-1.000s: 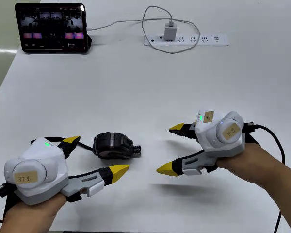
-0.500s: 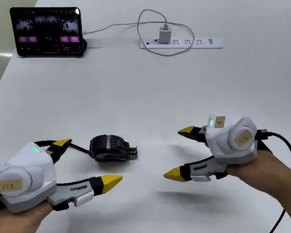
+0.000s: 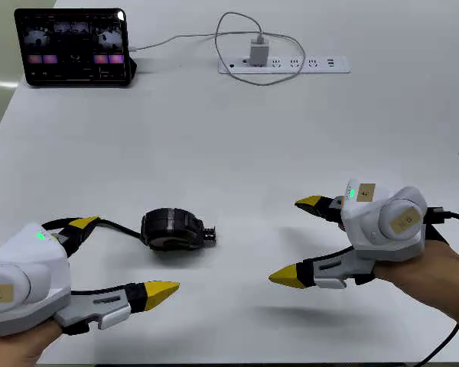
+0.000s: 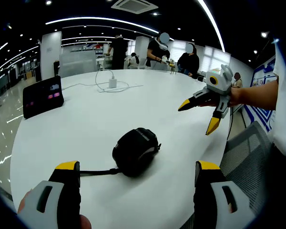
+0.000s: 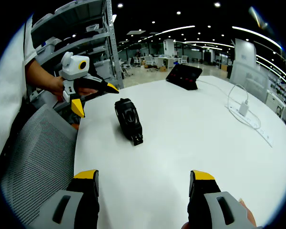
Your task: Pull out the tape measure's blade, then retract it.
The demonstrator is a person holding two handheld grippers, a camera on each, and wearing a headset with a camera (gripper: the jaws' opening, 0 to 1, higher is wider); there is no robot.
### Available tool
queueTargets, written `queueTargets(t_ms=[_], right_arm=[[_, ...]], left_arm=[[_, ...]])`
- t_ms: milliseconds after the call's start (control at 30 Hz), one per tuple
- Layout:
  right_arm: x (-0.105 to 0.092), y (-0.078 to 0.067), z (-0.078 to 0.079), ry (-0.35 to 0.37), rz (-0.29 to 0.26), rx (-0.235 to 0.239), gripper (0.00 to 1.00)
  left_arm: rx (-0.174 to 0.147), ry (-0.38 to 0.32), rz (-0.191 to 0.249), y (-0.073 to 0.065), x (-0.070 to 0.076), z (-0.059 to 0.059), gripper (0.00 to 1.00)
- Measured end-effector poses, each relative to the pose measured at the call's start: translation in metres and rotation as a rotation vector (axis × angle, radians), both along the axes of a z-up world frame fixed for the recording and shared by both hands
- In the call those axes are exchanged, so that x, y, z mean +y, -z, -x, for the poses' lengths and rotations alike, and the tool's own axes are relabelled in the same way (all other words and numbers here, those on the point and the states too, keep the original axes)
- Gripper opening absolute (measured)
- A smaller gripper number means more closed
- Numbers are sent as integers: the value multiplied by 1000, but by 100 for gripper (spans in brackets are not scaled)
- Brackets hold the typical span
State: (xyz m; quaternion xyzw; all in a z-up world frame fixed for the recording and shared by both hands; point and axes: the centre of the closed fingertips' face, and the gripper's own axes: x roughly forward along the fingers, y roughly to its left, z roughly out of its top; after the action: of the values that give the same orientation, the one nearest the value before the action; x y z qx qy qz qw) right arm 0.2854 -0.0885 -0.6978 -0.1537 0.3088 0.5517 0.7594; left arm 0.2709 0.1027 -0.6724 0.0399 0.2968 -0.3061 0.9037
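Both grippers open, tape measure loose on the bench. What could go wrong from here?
1. The tape measure lies free on the smooth table. If the right gripper tugs the blade before the left gripper clamps the case, the case will likely slide.
2. The blade tip is small and sits low, so the jaws may miss it or slip off.
3. The black strap lies near the left gripper's jaw and could snag.

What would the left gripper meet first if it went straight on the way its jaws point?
Probably the tape measure: in the left gripper view it lies on the table dead ahead of the left gripper, centred between its open jaws. Height is hard to judge, so it could pass just over.
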Motion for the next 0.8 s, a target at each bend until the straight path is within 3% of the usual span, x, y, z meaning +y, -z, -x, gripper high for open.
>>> queueTargets(t_ms=[433,800], right_arm=[[-16,-2,9,37,-2,-4,81],[-36,-7,14,82,-10,-20,81]], left_arm=[[-6,58,-33,4,5,7,99],[-26,99,-56,-1,11,16,99]])
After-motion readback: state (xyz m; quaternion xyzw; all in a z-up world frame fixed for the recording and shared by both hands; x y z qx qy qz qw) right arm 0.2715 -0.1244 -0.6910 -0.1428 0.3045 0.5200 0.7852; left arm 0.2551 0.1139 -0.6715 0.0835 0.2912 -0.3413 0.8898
